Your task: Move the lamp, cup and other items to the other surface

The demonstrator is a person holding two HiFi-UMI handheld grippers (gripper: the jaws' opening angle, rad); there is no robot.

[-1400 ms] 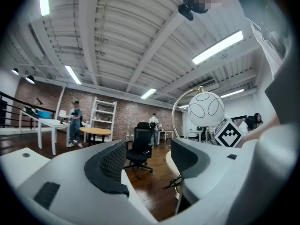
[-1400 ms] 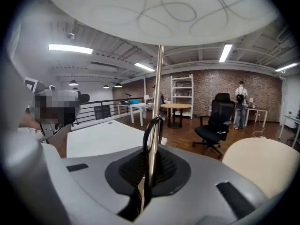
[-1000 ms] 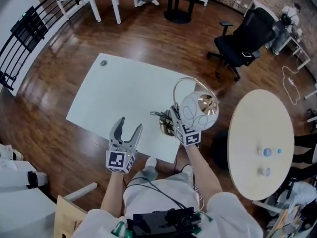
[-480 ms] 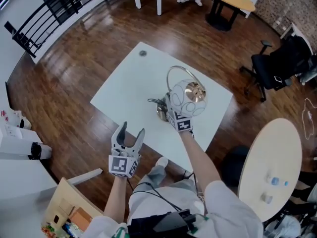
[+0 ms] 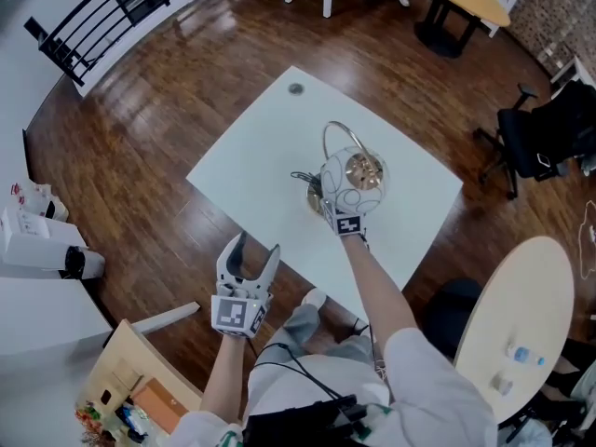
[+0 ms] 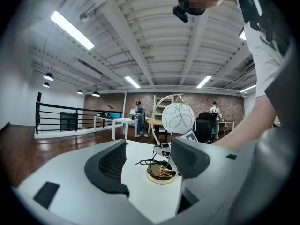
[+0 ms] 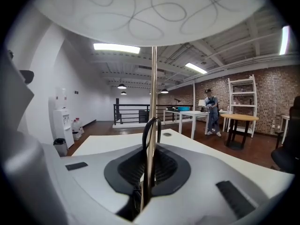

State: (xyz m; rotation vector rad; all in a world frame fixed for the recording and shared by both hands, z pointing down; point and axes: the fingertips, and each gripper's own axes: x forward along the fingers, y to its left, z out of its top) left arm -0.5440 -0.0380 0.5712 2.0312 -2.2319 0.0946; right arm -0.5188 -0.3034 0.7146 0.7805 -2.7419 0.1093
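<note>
You are setting the lamp [image 5: 352,182] on the worktop [image 5: 251,156].
Right claw [image 5: 331,209] is gripping its stem, left claw [image 5: 248,255] idling released; unclench once seated.

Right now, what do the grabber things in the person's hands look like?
Both are pale grey claws. The left gripper and right gripper have two curved jaws lined with dark, bumpy pads. Each carries a cube with black-and-white square markers. The person wears a white short sleeve, and a black cable hangs in front.
</note>
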